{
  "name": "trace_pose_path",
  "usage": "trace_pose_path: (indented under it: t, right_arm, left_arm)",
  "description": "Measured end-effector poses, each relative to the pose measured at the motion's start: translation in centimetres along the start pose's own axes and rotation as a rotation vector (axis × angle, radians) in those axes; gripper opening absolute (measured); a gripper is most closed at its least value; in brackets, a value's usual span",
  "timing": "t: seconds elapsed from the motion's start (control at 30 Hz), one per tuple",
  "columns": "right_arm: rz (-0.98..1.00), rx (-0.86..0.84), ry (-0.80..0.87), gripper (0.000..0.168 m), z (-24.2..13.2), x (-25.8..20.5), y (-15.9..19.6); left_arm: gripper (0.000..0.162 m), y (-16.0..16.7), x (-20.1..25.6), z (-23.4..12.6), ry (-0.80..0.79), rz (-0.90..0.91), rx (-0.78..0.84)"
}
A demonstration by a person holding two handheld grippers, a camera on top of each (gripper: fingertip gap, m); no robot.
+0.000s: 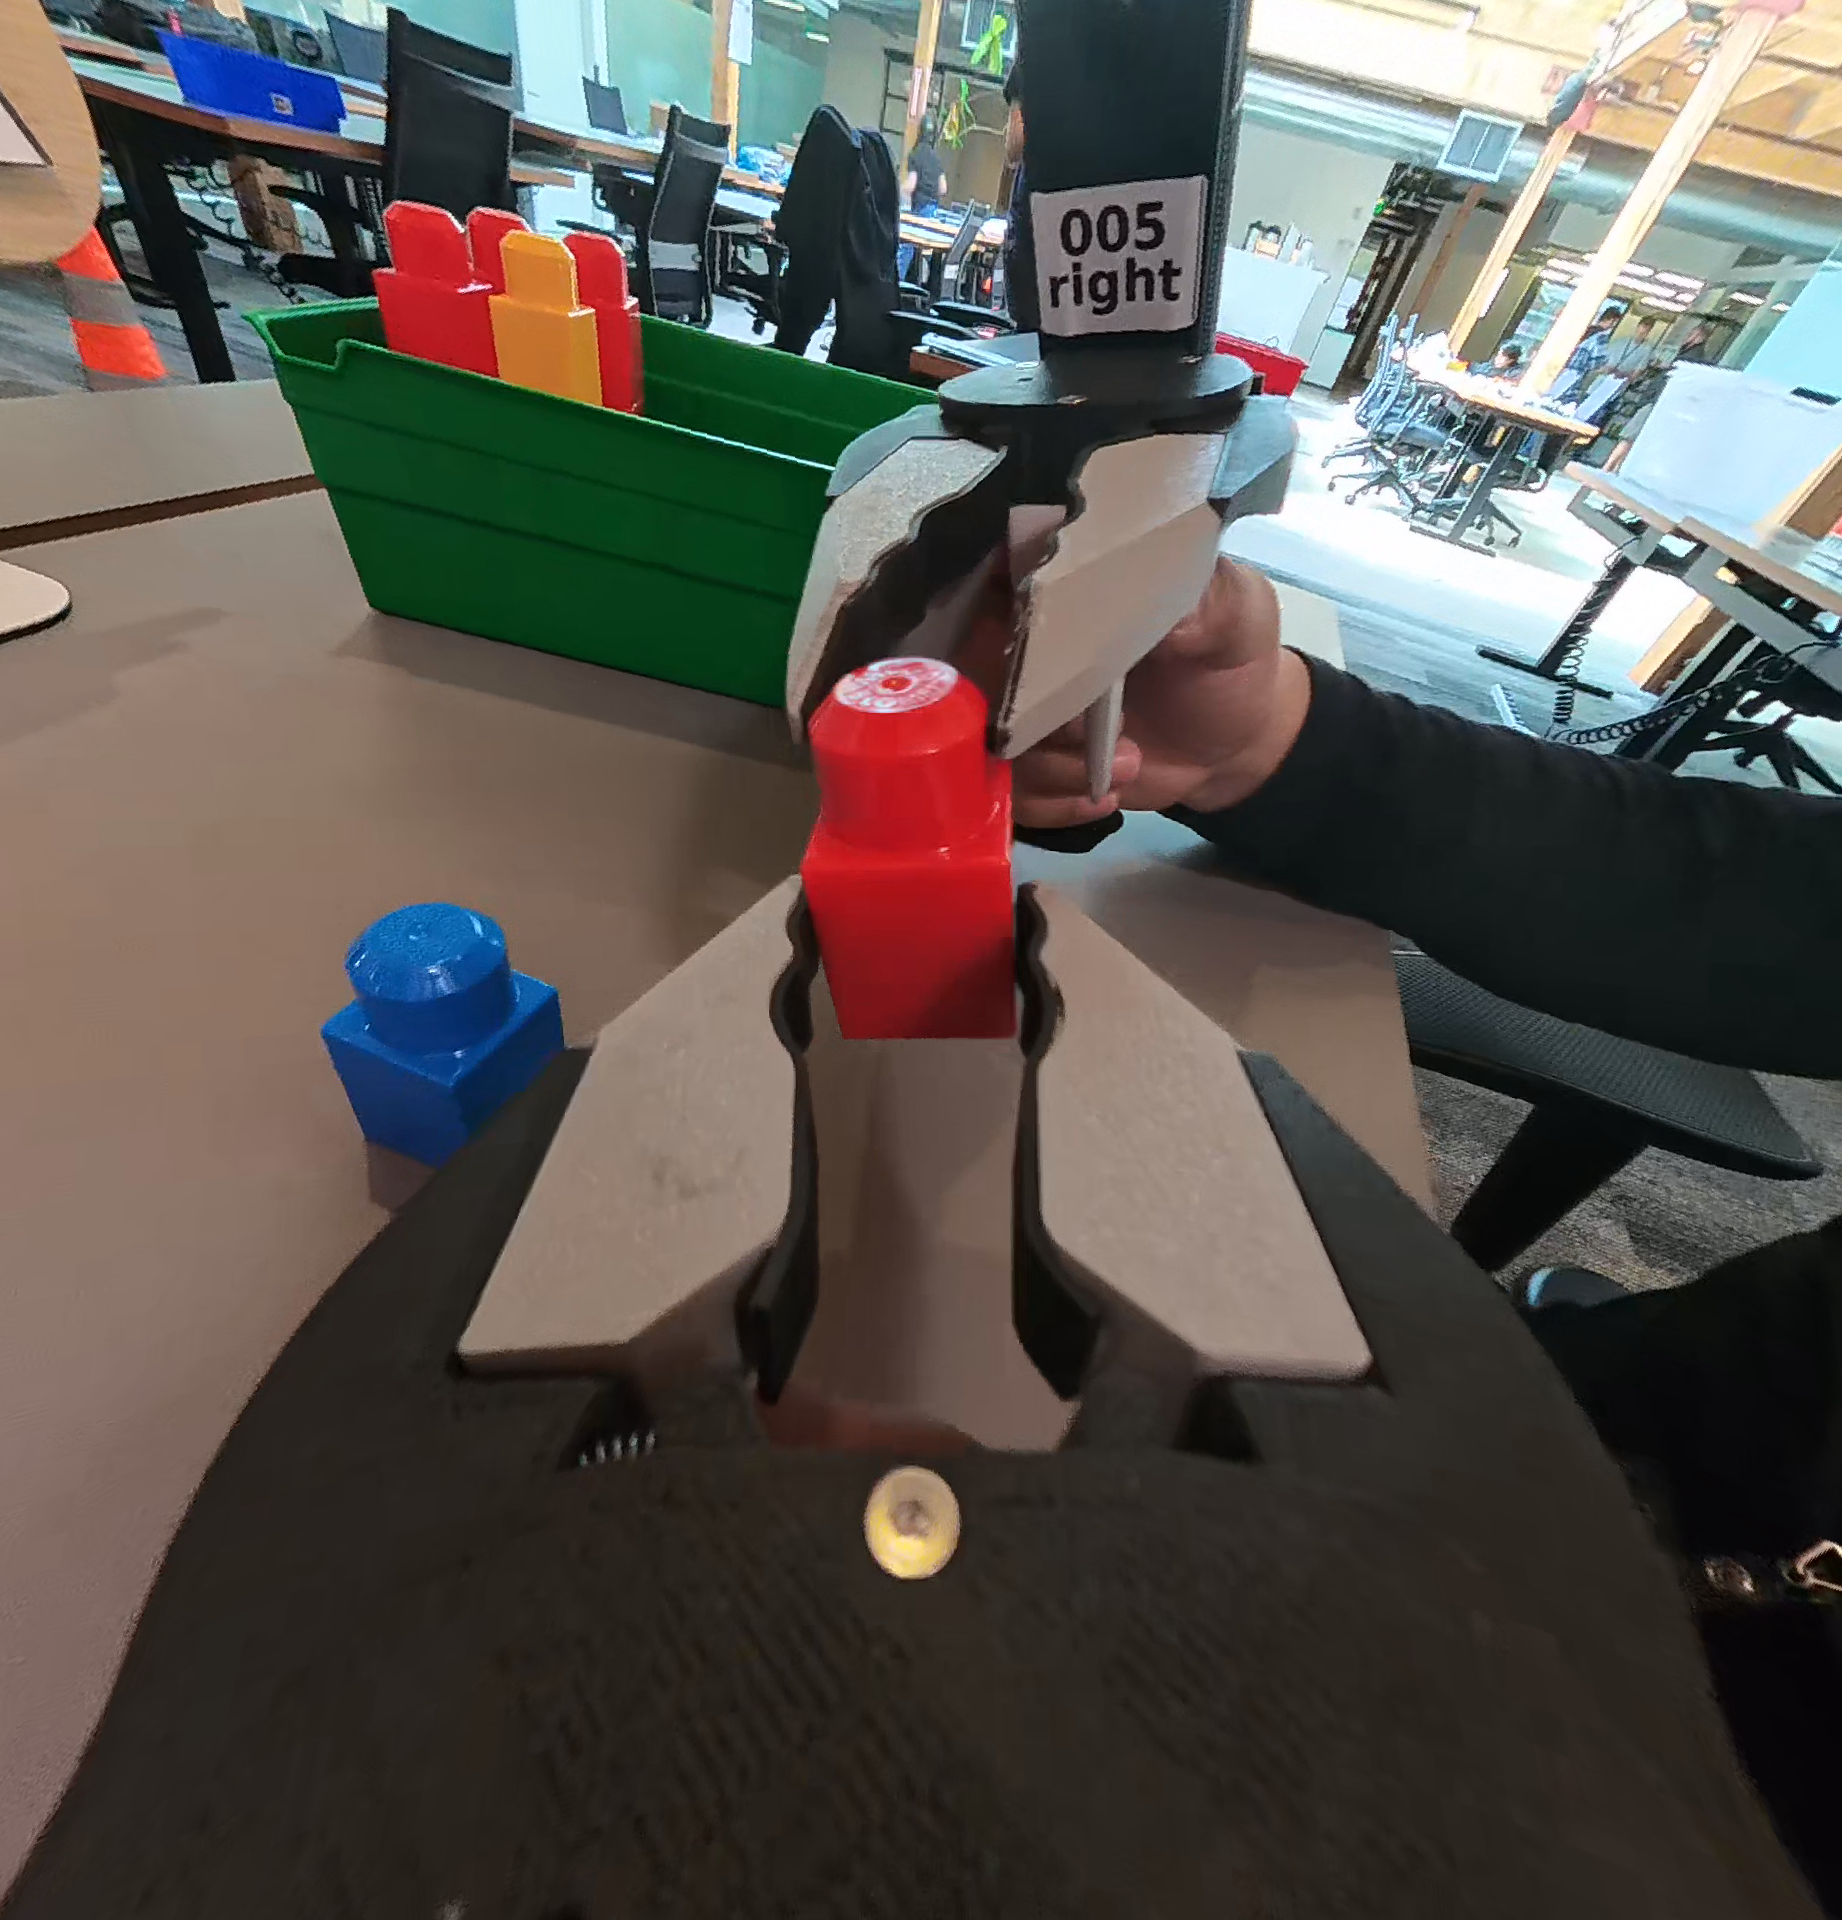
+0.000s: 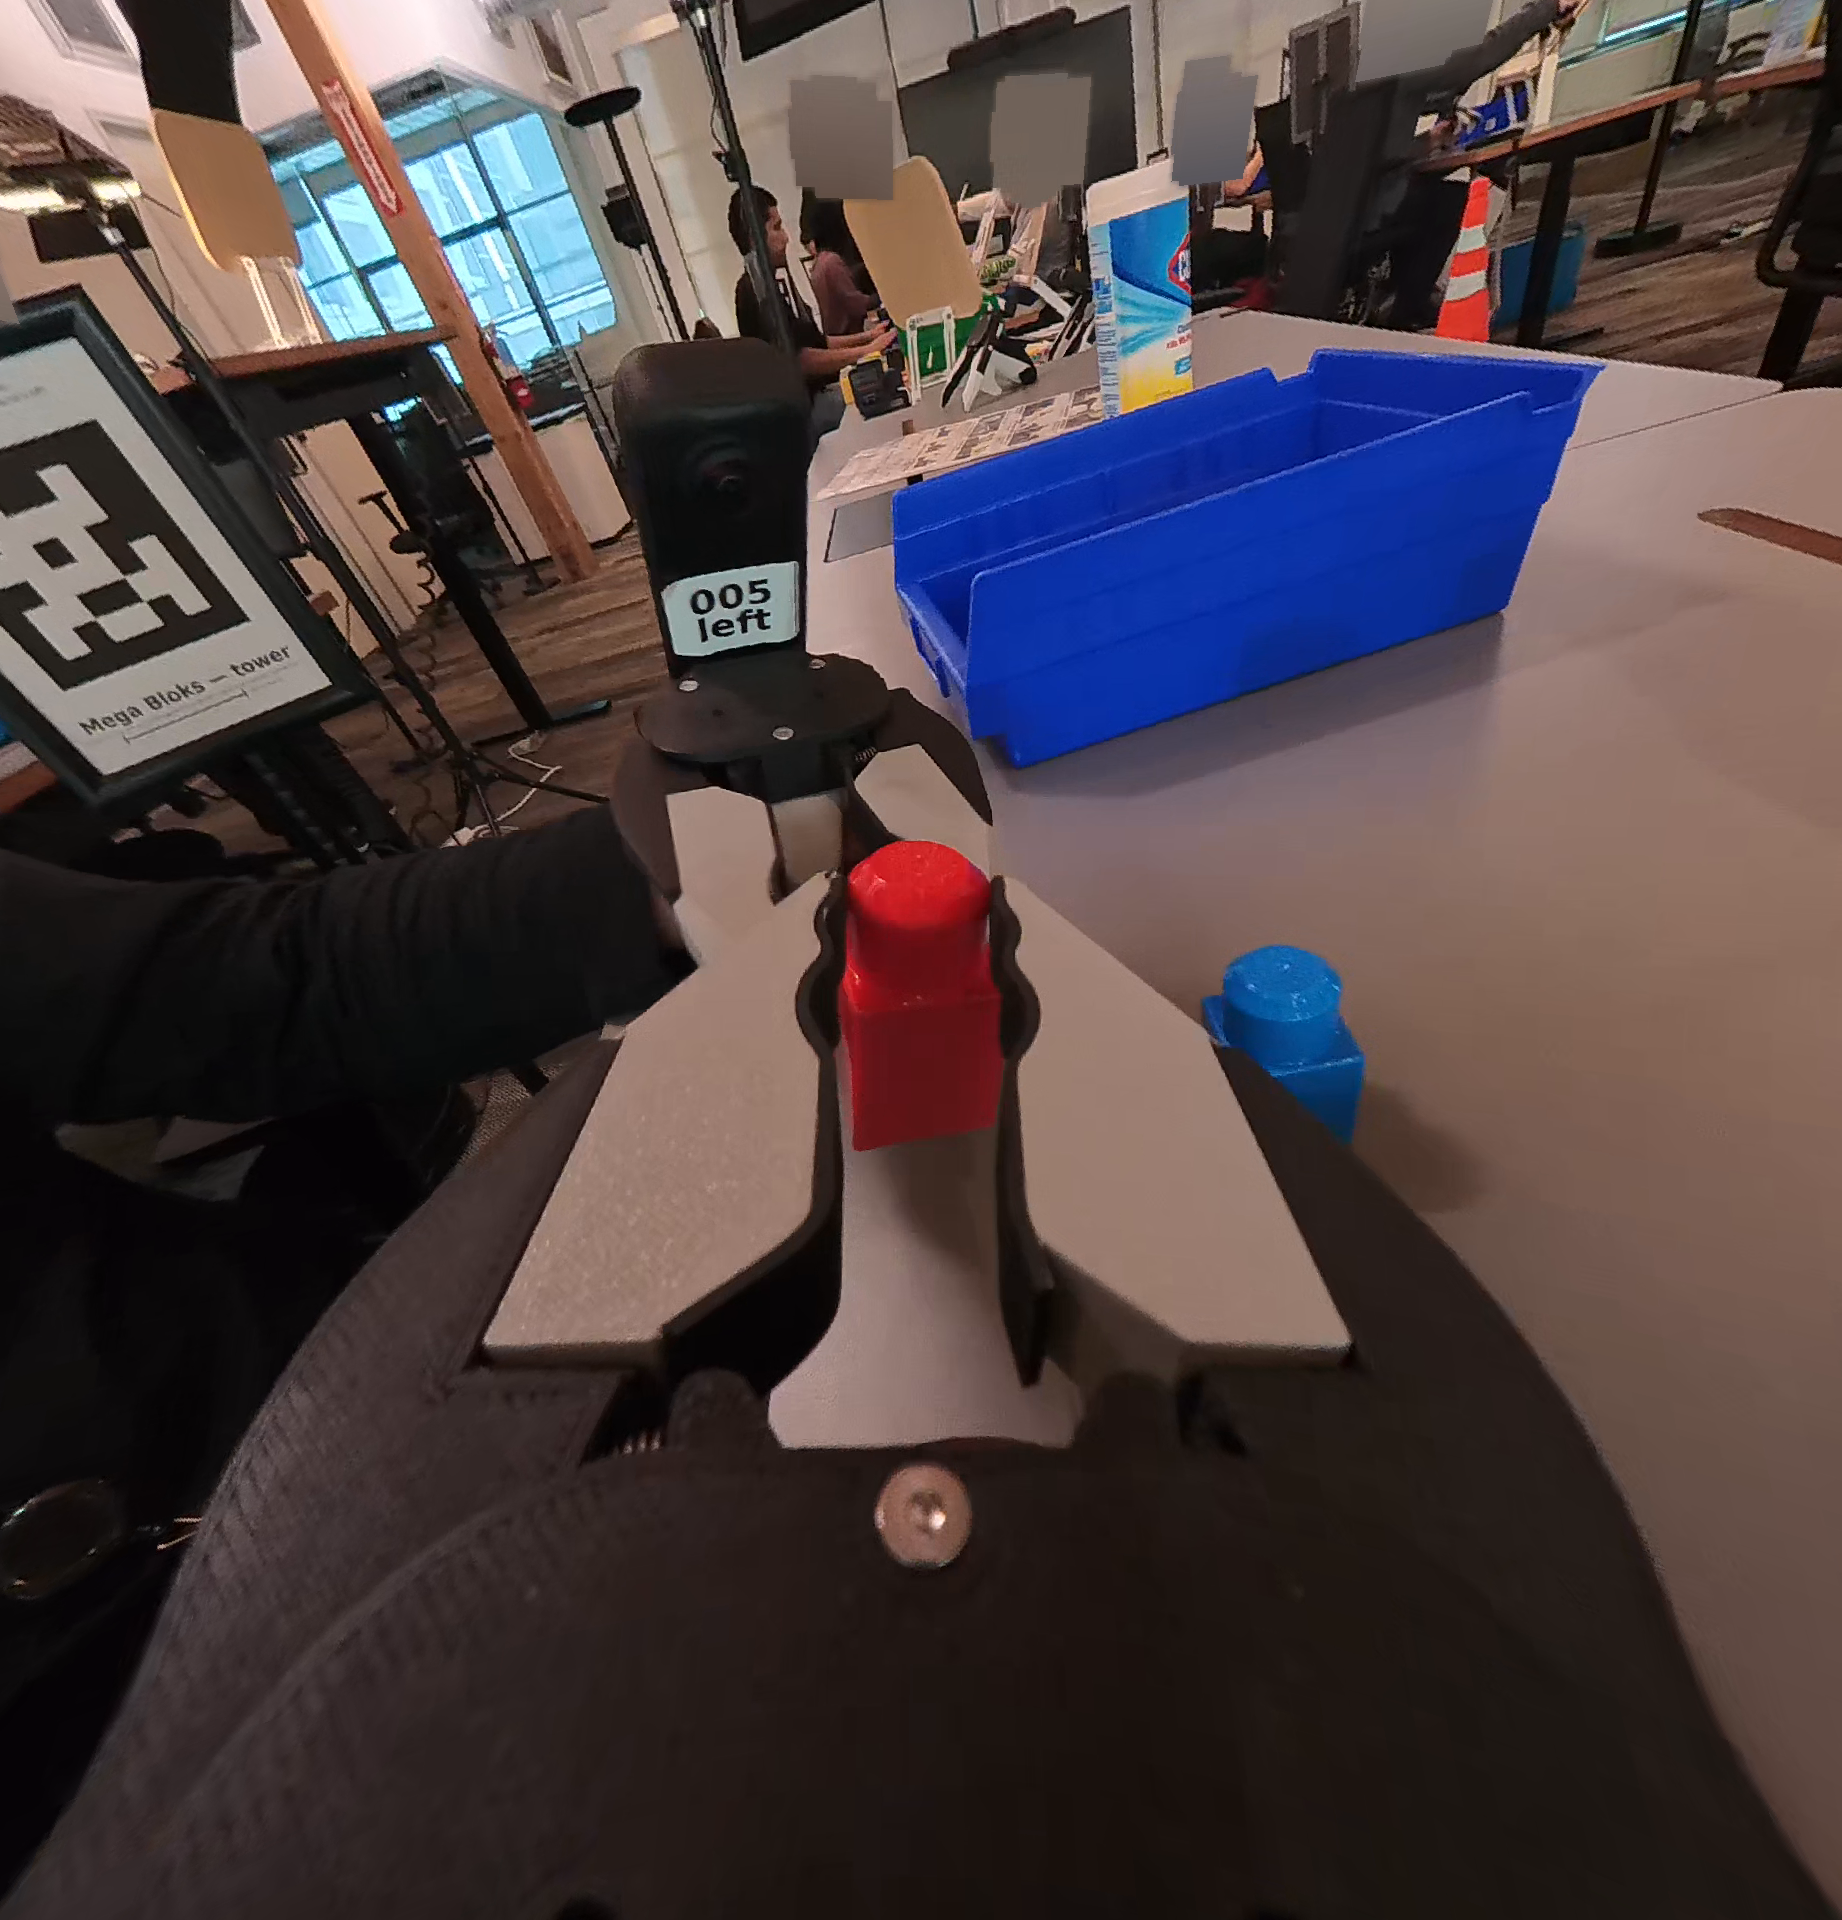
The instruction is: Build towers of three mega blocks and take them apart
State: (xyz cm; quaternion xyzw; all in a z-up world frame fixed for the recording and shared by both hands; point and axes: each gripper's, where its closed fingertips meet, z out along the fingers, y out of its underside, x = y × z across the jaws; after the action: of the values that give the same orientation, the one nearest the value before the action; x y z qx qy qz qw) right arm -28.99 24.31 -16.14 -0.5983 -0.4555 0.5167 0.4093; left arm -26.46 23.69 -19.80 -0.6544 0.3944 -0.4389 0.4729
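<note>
i'm holding the left gripper (image 1: pixel 912 966) pinched narrow on a red block (image 1: pixel 901 790), fingers squeezing its square body so the round stud is sticking up free. the right gripper (image 2: pixel 917 935) is coming at it head-on from the opposite side and is also clamping narrow on a red block, fingers flanking both body and stud. honestly i can't tell if that's the same block gripped from both sides or a second one behind it; the left wrist view is showing a bit of red tucked between the right fingers, higher up. i also can't say if the block is resting on the table (image 1: pixel 221 831) or hanging just above it. my guess is i'm bracing with one side so the other can press on or pull off a piece without anything skidding. all this is happening close to the table edge where the person is sitting. the blue block (image 1: pixel 439 1029) is standing upright just beside the grippers, a bit further in from that edge, apart from the red one, so nothing three-high is standing right now. bins: the green bin (image 1: pixel 584 540) is sitting toward the far edge, with spare red blocks (image 1: pixel 434 301) and an orange block (image 1: pixel 545 322) poking upright out of one end. the blue bin (image 2: pixel 1260 603) is sitting further along the table, and i'm seeing nothing in the part of its inside that's showing.
</note>
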Motion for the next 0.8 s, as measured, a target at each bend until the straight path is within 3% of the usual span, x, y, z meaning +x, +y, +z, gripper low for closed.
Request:
trace_pose_path:
  t: [0.2,0.4,0.57,0.8]
  right_arm:
    - [-0.017,0.006,-0.03,0.024,0.1,-0.5,0.1]
    - [0.007,-0.017,-0.118,0.051,0.5,-1.6,0.7]
    - [-0.068,-0.055,-0.092,0.028,0.7,-1.7,1.3]
    - [-0.111,0.032,0.047,0.026,-0.5,0.3,-0.6]
  left_arm:
    - [0.035,0.1,0.2,-0.2,0.003,0.048,-0.011]
    - [0.035,0.1,0.8,-0.2,0.041,0.061,-0.008]
    - [0.035,0.2,1.3,-0.2,0.068,0.054,-0.008]
    - [0.045,-0.5,-0.2,-0.6,-0.042,0.09,0.037]
